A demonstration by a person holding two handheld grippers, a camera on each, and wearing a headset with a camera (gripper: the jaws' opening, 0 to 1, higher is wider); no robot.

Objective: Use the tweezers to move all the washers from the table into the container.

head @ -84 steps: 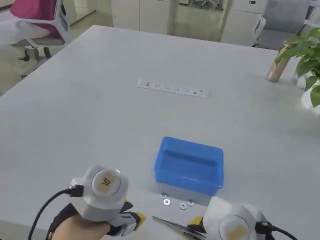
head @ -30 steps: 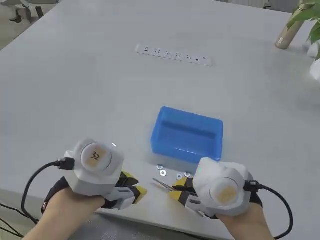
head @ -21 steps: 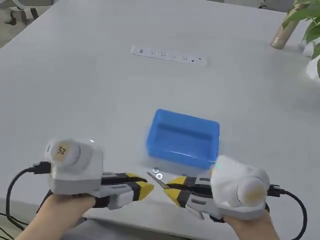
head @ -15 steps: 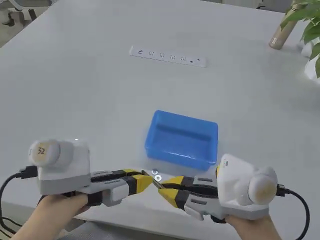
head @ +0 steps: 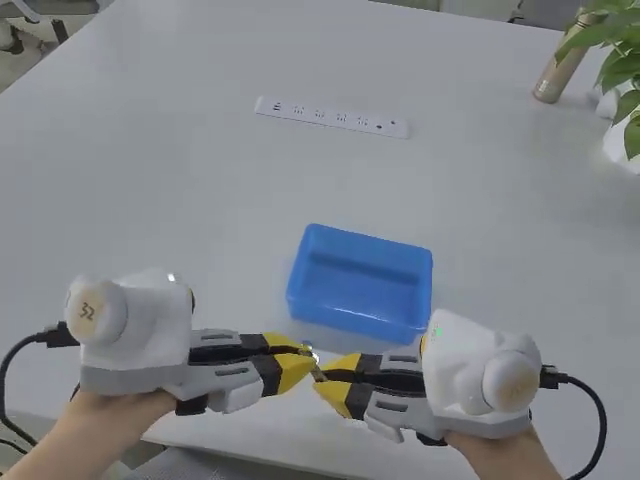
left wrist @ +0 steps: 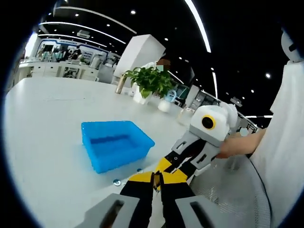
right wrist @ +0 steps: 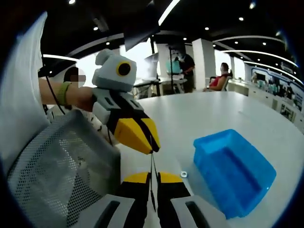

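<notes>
Head view. The left gripper (head: 300,358) and the right gripper (head: 322,377) meet tip to tip at the near edge of the table (head: 180,200). The slim tweezers (head: 313,367) bridge the two sets of yellow jaws. The blue container (head: 360,285) lies just beyond the tips and is apart from them. A power strip (head: 330,113) lies well beyond the container.

Left gripper view. The left gripper (left wrist: 155,175) has its jaws drawn nearly together, leaving only a narrow slit. A sliver of the tweezers sits at their tips. The right gripper (left wrist: 164,167) enters from the right, and its jaws point straight at this claw's tips. Two washers (left wrist: 117,182) lie on the table just left of the jaws, between them and the container (left wrist: 116,142). A potted plant (left wrist: 149,80) stands far ahead.

Right gripper view. The right gripper (right wrist: 152,176) is clamped on the tweezers (right wrist: 152,164). They run as a thin line up the slit between its jaws. The far end of the tweezers reaches the closed tips of the left gripper (right wrist: 151,145), where it appears pinched. One of the washers (right wrist: 184,174) rests on the table just right of the jaws. The container (right wrist: 232,171) lies farther right.
</notes>
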